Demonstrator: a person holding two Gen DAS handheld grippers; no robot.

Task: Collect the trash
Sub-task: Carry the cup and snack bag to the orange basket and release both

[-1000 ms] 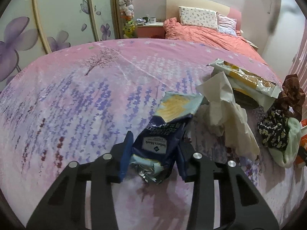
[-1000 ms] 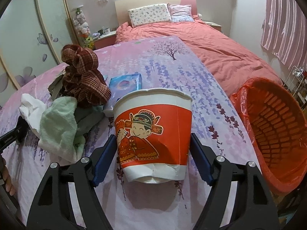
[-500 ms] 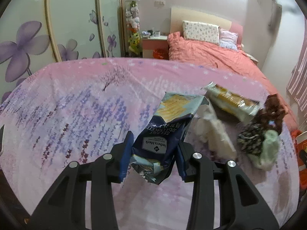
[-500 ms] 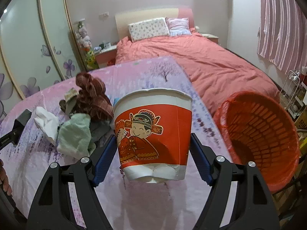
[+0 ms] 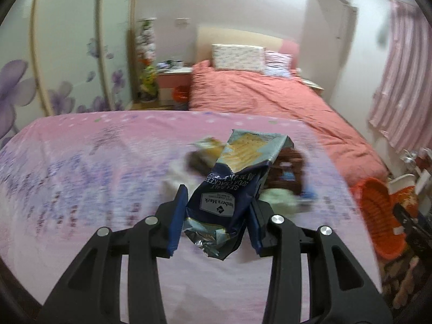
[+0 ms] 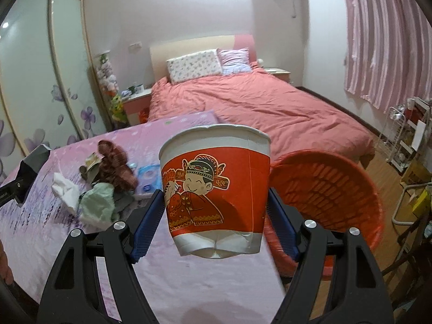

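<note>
Left wrist view: we find the pile [image 5: 280, 186] behind the cracker bag [image 5: 232, 189] smeared by motion; a brown mass, a pale green patch and a white patch show, but we cannot name them. The bag hides the pile's middle. The orange basket [image 5: 378, 216] sits at the right edge, partly covered by a blurred red-and-white object we cannot identify there.

Right wrist view: the paper cup [image 6: 216, 191] hides the basket's [image 6: 329, 189] left side. The left gripper [image 6: 27, 172] is cut off at the left edge; its grip is not visible here. Shelf contents at far right are too small to read.
</note>
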